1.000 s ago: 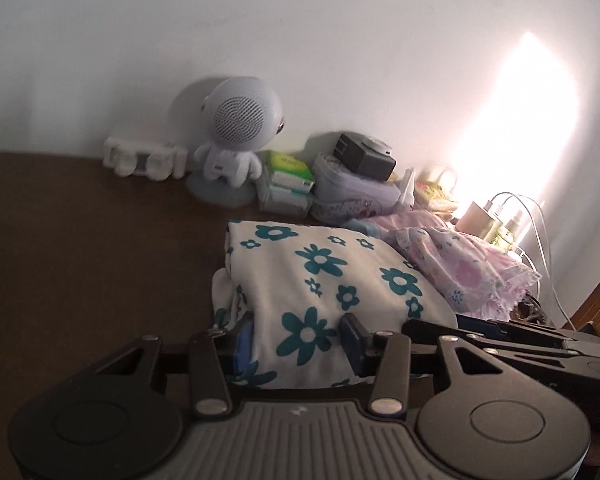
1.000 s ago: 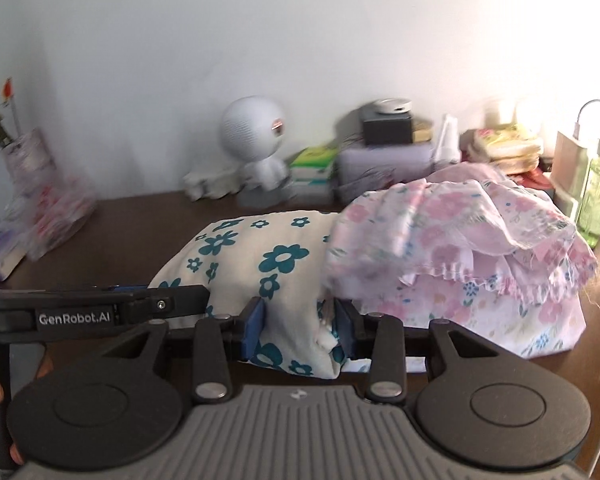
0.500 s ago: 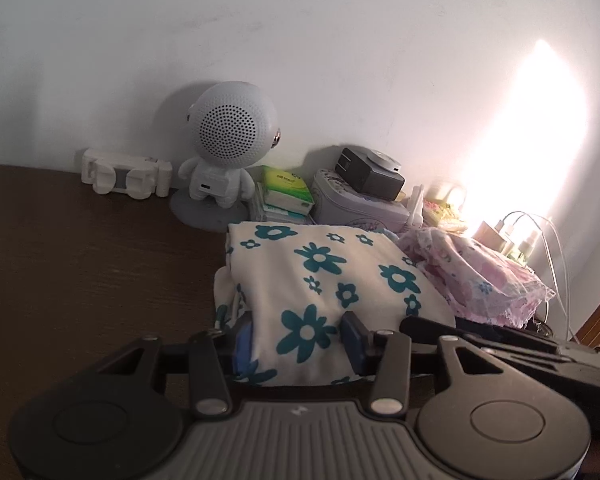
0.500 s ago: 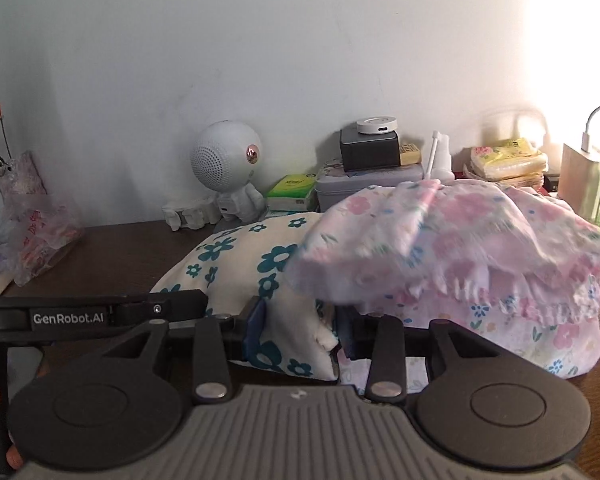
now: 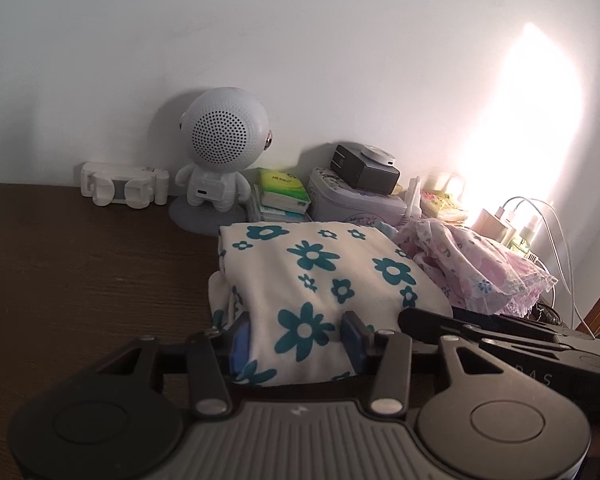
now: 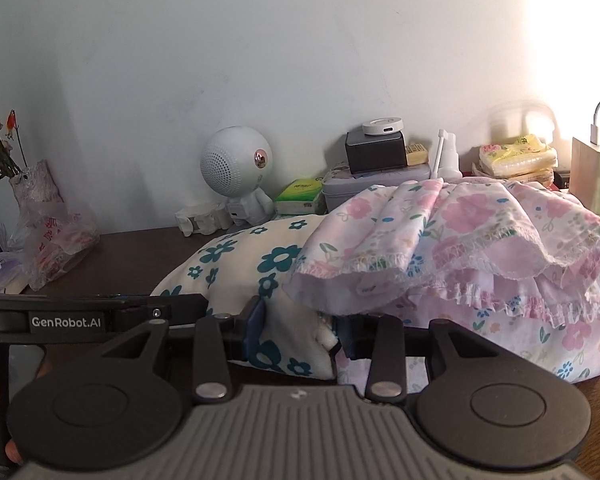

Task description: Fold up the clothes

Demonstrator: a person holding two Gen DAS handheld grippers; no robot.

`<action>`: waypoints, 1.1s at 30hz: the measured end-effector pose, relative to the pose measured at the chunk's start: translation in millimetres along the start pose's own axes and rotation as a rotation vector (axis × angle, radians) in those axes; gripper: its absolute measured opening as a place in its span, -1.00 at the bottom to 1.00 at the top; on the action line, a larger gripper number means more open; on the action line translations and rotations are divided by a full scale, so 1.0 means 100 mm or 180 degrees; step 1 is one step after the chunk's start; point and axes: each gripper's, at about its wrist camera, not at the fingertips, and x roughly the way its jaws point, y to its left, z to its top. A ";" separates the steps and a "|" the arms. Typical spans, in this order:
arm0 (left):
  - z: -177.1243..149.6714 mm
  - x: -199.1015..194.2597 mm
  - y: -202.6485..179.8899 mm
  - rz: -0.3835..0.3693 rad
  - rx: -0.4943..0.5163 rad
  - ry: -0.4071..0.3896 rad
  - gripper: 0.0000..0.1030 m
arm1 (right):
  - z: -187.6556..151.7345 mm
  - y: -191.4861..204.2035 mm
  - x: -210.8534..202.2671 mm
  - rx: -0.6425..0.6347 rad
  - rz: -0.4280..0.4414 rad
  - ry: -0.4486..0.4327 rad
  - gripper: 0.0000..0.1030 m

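A folded cream garment with teal flowers [image 5: 320, 280] lies on the dark wooden table [image 5: 80, 280]. My left gripper [image 5: 296, 342] is shut on its near edge, with blue pads on either side of the cloth. In the right wrist view the same cream garment [image 6: 236, 264] is held at its near right corner by my right gripper [image 6: 296, 334], also shut on it. A pink floral garment [image 6: 472, 248] lies in a loose heap to the right and drapes over the cream one's right edge. The pink floral garment [image 5: 476, 268] shows in the left wrist view too.
Along the wall stand a white round-headed robot speaker [image 5: 224, 152], a white holder [image 5: 122, 188], green tissue packs [image 5: 282, 192], a grey tin [image 5: 356, 204] with a black box on top, chargers and cables [image 5: 516, 220]. A vase with dried flowers [image 6: 32, 192] stands far left.
Both grippers have moved toward the wall with the cream garment still held. The pink garment's top layer has shifted and settled over the cream one's right edge.
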 end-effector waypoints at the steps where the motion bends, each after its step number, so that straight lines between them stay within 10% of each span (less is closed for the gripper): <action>1: 0.00 0.00 -0.01 0.0007 0.0020 -0.0004 -0.08 | 0.00 0.01 -0.01 -0.0006 -0.0014 -0.0010 -0.17; 5: 0.03 -0.12 -0.09 0.0205 0.0078 -0.0070 0.11 | 0.01 0.07 -0.22 -0.0007 -0.0085 -0.0087 0.53; 11: 0.08 -0.98 -0.50 0.0585 0.0379 -0.0608 0.51 | 0.11 0.37 -1.10 -0.0192 -0.0355 -0.0337 0.93; 20: -0.62 -2.03 -0.87 0.0646 0.0213 -0.0604 0.87 | -0.45 0.76 -2.62 -0.0385 -0.0728 -0.0355 1.00; 33: -2.18 -2.61 -1.15 0.1199 0.0090 -0.0232 0.86 | -1.86 0.89 -3.07 -0.0545 -0.1049 0.0183 1.00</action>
